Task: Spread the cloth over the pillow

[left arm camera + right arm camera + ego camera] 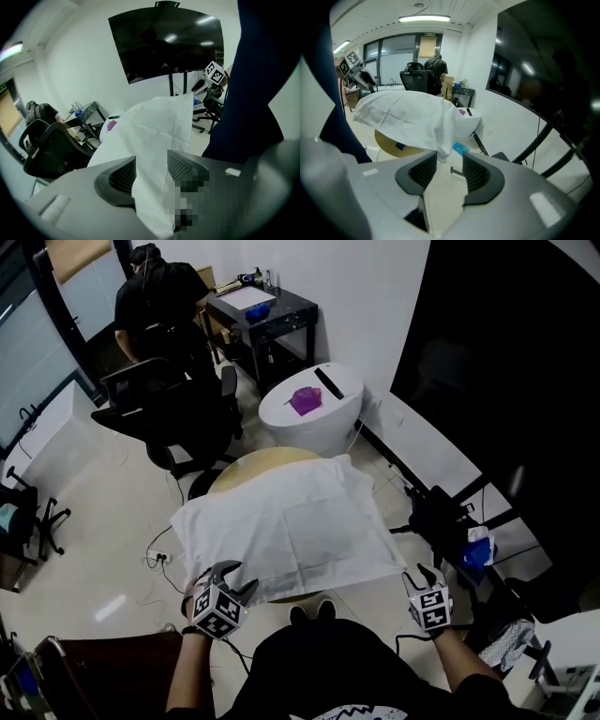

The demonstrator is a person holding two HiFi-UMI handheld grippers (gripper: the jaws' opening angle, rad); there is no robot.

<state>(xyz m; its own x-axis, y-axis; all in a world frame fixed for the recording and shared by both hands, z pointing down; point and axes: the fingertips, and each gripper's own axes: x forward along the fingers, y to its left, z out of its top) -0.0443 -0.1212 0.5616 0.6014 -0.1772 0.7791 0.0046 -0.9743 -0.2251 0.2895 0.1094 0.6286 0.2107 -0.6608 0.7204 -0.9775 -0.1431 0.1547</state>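
A white cloth [291, 526] lies spread over the pillow on a round wooden table [234, 470]; the pillow itself is hidden beneath it. My left gripper [225, 573] is at the cloth's near left corner. In the left gripper view a fold of the cloth [154, 136] runs between the jaws, and my left gripper [151, 164] is shut on it. My right gripper [424, 573] hovers off the near right corner. In the right gripper view its jaws stand open and empty [450, 161], with the cloth's corner [440, 147] hanging just beyond the tips.
A white oval stand [314, 413] carrying a purple object sits behind the table. Behind it to the left are an office chair [169, 409], a seated person [155, 296] and a black desk [262, 310]. A large dark screen [506, 362] on a black stand [441, 517] is at right.
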